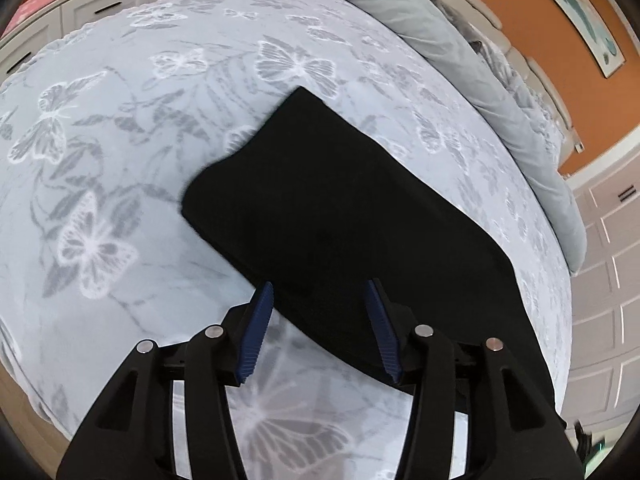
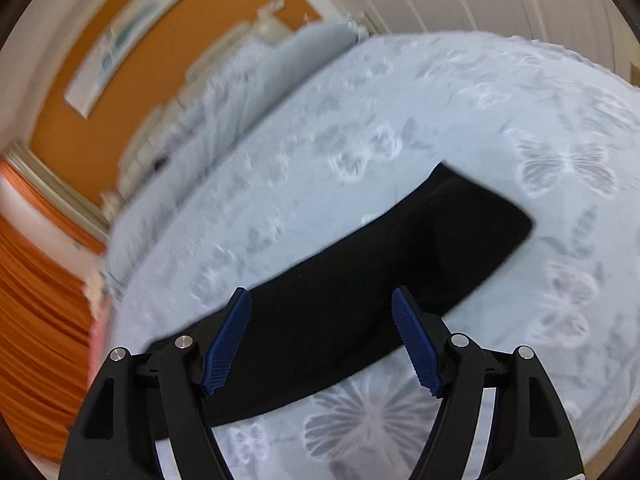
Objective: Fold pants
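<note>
Here the black pants (image 1: 340,216) lie flat on the butterfly-print bed (image 1: 120,160), apparently already doubled lengthwise. Both the left gripper (image 1: 320,312) and right gripper (image 2: 322,320) hover above them, fingers spread wide, holding nothing. The cloth looks soft, light and limp; pinching an end edge seems best. No readable label or writing shows.

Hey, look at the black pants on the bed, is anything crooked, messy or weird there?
Nothing stands out. The black pants lie flat on the butterfly bedspread in one long dark strip, with no bunching visible. Both the left gripper and right gripper have open jaws holding nothing. The right wrist view is blurred.
</note>
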The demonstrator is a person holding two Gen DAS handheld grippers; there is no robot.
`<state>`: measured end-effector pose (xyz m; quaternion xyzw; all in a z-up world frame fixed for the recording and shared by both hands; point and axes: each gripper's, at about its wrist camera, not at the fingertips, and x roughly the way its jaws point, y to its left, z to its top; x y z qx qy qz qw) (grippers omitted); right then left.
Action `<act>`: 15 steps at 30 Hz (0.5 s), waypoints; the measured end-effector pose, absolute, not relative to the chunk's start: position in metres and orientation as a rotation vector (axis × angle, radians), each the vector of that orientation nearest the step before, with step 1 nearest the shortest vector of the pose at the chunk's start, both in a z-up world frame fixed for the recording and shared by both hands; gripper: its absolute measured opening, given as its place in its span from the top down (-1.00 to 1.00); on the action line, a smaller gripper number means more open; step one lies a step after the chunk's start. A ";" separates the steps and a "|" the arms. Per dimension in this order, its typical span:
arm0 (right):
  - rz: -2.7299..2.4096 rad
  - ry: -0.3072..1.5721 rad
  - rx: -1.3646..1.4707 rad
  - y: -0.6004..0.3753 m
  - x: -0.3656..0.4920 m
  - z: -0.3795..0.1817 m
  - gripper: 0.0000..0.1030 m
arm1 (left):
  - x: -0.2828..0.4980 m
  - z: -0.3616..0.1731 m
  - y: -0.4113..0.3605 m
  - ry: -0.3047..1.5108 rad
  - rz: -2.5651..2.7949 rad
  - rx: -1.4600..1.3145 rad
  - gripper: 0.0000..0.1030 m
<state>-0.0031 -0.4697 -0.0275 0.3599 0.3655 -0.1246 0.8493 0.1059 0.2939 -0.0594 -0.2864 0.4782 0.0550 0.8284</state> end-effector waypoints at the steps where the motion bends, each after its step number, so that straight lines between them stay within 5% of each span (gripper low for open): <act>1: -0.284 0.805 0.758 -0.471 0.007 -0.035 -0.39 | 0.107 -0.060 0.291 1.019 0.113 -0.607 -0.06; 3: -0.352 0.872 0.782 -0.477 0.026 -0.056 -0.37 | 0.111 -0.063 0.285 1.027 0.113 -0.607 -0.07; 4: -0.385 0.890 0.798 -0.481 0.033 -0.067 -0.07 | 0.112 -0.064 0.282 1.031 0.115 -0.602 -0.07; 6: -0.377 0.886 0.791 -0.486 0.045 -0.076 0.90 | 0.117 -0.067 0.277 1.044 0.129 -0.582 -0.10; 11: -0.159 0.498 0.651 -0.470 0.020 0.018 0.93 | 0.126 -0.074 0.270 1.079 0.151 -0.515 -0.10; 15: -0.290 0.695 0.786 -0.508 0.019 -0.041 0.92 | 0.130 -0.081 0.269 1.108 0.152 -0.478 -0.10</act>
